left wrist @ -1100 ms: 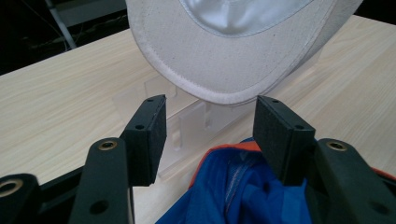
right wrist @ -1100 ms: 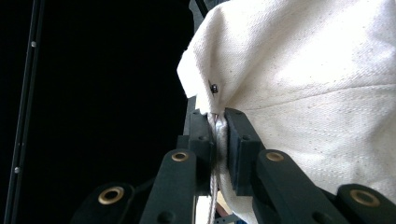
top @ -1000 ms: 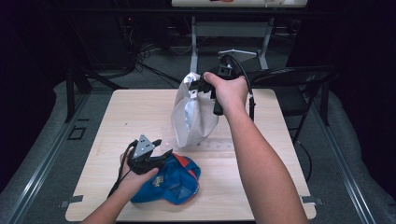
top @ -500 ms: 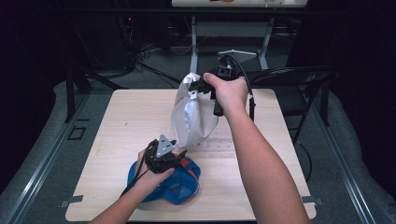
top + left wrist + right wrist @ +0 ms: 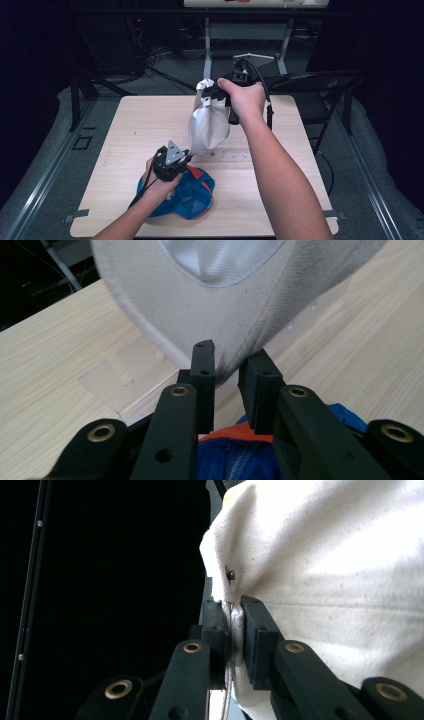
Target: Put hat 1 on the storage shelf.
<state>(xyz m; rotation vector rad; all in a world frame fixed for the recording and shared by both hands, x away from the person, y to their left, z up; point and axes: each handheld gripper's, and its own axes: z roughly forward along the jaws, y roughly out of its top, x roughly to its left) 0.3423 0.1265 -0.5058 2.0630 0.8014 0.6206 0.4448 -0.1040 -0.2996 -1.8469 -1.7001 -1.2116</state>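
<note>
Both tongs work the white bag (image 5: 207, 125): right tongs (image 5: 216, 95) pinch its top, left tongs (image 5: 230, 375) spread around its bottom corner; I'd close them next.

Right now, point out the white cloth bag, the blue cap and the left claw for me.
white cloth bag (image 5: 207, 127), high view, middle of its hanging body.
blue cap (image 5: 192, 197), high view, blue crown beside the hand.
left claw (image 5: 227, 377), left gripper view, gap between its tips at the bag's lower edge.
</note>
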